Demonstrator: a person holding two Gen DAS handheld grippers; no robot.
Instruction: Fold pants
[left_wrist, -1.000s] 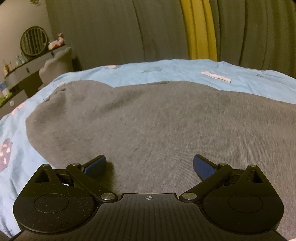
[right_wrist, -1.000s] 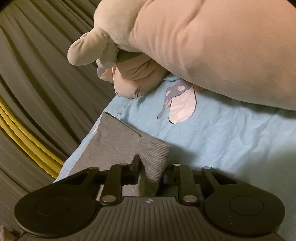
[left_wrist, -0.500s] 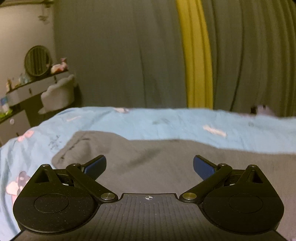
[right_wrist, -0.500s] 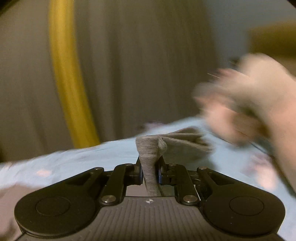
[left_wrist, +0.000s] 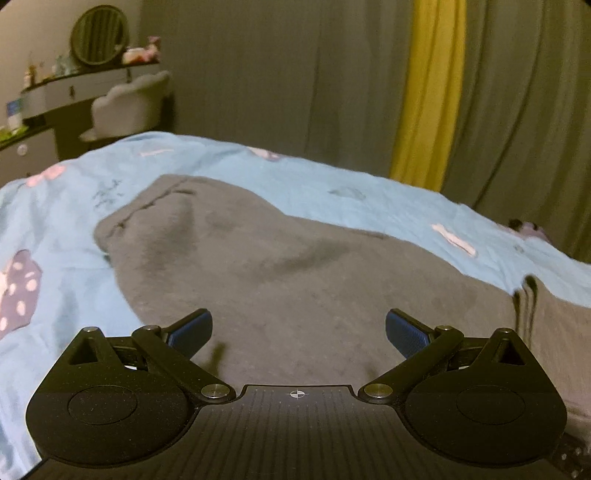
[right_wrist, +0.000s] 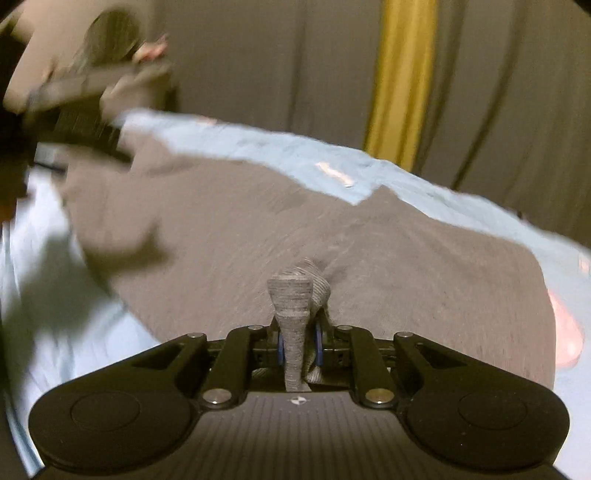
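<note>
Grey pants lie spread on a light blue bedsheet. My left gripper is open and empty, held low over the near part of the pants. My right gripper is shut on the ribbed cuff of the pants and holds it raised over the rest of the grey fabric. The right wrist view is blurred by motion. The left gripper's body shows as a dark blur at the upper left of the right wrist view.
Grey curtains with a yellow strip hang behind the bed. A dressing table with a round mirror and a pale chair stand at the far left. A pink shape lies at the right edge of the bed.
My right gripper has swung the cuff from the plush toy side around over the spread pants. My left gripper has tilted back down and turned slightly, still open.
</note>
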